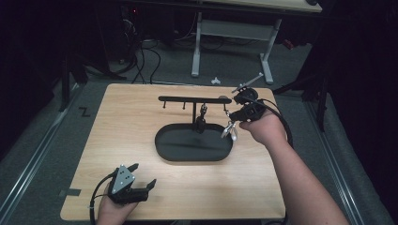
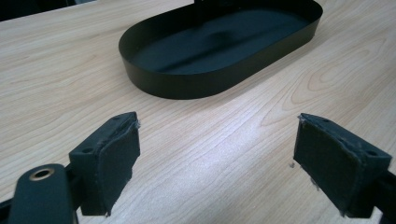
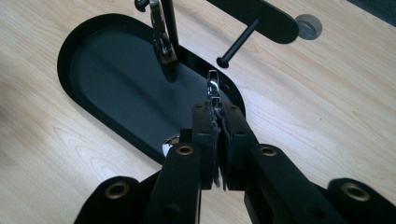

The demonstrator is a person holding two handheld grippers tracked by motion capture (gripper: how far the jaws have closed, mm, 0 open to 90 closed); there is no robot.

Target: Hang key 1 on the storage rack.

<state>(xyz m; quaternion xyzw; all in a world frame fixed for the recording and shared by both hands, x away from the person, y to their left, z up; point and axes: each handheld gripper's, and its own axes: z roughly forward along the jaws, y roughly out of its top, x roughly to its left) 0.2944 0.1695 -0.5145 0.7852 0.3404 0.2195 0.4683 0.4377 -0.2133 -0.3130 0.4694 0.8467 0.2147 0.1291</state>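
Shiny metal clip point(image 3: 213, 87) sat pinched tight in the right gripper point(image 3: 217, 109), near the rack's peg point(image 3: 237, 45); hanging it seemed next. Left gripper point(image 2: 217, 154) rested wide open, empty.

Light wood table point(image 1: 141, 117); black oval tray point(image 1: 162, 140) with hook stand point(image 1: 192, 99) mid-table.

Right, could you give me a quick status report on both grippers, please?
Left gripper open, empty, at the table's near edge. Right gripper shut on a metal clip, held up near a peg of the rack. One clip already hanging.
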